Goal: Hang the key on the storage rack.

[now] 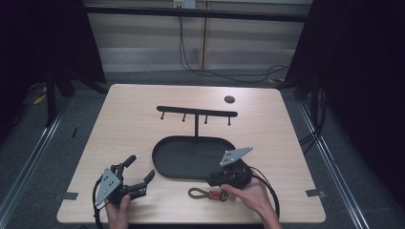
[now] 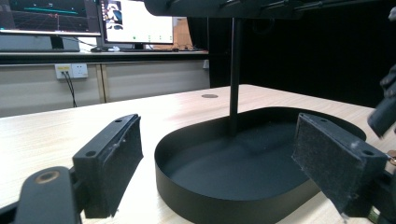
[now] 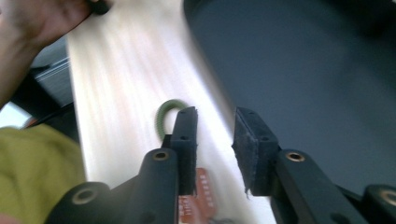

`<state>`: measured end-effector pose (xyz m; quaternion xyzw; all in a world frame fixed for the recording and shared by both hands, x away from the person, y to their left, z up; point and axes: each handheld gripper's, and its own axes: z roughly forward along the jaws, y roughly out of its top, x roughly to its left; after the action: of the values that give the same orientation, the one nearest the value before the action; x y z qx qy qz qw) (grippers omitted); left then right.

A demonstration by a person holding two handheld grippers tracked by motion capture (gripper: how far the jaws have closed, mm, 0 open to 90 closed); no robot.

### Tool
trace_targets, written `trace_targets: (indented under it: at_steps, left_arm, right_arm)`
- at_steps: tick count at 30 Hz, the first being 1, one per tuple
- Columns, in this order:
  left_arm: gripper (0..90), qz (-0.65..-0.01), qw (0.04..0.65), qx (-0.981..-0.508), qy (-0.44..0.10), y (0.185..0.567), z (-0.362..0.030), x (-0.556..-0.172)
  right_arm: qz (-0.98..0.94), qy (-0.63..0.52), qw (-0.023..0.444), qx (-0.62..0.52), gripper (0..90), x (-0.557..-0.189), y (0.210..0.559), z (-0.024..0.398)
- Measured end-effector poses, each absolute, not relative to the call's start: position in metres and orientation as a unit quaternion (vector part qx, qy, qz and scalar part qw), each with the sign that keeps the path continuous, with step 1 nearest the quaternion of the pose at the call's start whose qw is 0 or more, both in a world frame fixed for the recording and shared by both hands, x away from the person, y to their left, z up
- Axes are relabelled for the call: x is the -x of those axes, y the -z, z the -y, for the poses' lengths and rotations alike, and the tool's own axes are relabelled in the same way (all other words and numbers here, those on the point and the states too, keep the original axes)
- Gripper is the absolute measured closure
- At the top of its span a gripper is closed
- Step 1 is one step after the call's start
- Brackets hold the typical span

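Table [image 1: 133, 109] first, pale wood; on it we see a black oval tray [image 1: 165, 164] with a hook stand rising from it. Nearer the person, the left gripper [image 1: 141, 172] rests with jaws wide apart, the right gripper [image 3: 214, 140] hovers with jaws parted and empty. Smallest is a keychain [image 1: 208, 193], lying just in front of the tray, long axis left to right, green loop pointing left, red tag right. We judge it light and limp; its loop looks the best hold.
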<state>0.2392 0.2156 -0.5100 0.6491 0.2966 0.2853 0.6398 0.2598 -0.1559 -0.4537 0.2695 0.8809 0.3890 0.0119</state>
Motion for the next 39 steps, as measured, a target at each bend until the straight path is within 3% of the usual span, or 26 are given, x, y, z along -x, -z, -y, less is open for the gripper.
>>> trace_targets:
  at_steps: [8,15,17,39]
  left_arm:
    - [15.6,-0.296,0.64,-0.649,-0.286,0.51,-0.215,-0.239]
    - [15.6,-0.295,0.64,-0.649,-0.287,0.51,-0.216,-0.239]
    - [15.6,-0.295,0.64,-0.649,-0.286,0.51,-0.216,-0.239]
    - [15.6,-0.295,0.64,-0.649,-0.287,0.51,-0.216,-0.239]
  right_arm:
    - [-0.902,-0.348,-0.016,-0.254,80.2,-0.264,0.46,0.142]
    - [-0.925,-0.296,-0.024,-0.239,81.6,-0.267,0.464,0.125]
    - [-0.923,-0.299,-0.026,-0.242,77.4,-0.268,0.465,0.123]
    - [-0.96,-0.187,-0.048,-0.202,81.2,-0.277,0.471,0.094]
